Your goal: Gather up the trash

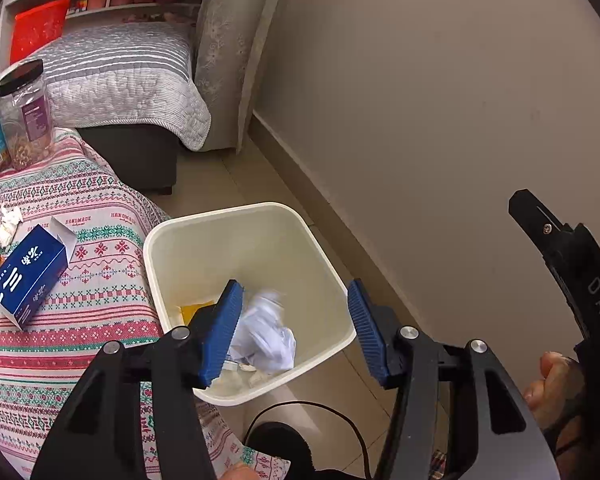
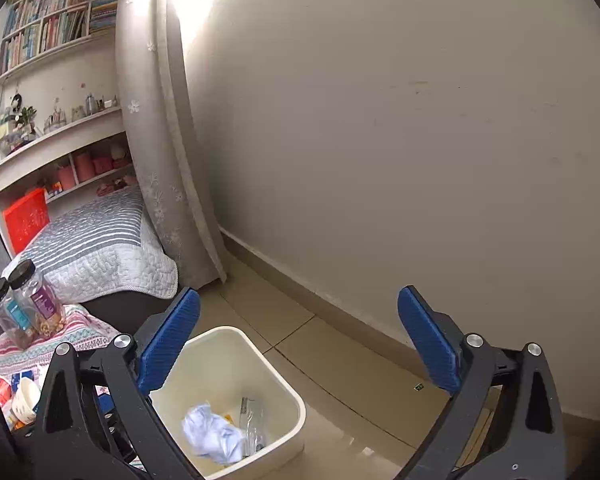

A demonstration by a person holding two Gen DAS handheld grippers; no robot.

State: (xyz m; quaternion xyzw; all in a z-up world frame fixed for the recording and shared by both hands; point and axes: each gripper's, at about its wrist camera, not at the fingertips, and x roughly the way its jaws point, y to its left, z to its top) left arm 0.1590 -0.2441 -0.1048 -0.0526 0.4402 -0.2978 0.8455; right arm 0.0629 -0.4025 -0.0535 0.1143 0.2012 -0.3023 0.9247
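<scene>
A cream waste bin stands on the floor beside the table; it also shows in the right wrist view. A crumpled white paper lies inside it, blurred, with yellow and clear scraps; it shows in the right wrist view too. My left gripper is open and empty right above the bin. My right gripper is open and empty, higher above the bin. On the table lie a blue carton and a small crumpled tissue.
The table has a patterned cloth. Two black-lidded jars stand at its far end. A white cup sits at the left. A bed, a curtain and the wall lie beyond. A black cable runs on the floor.
</scene>
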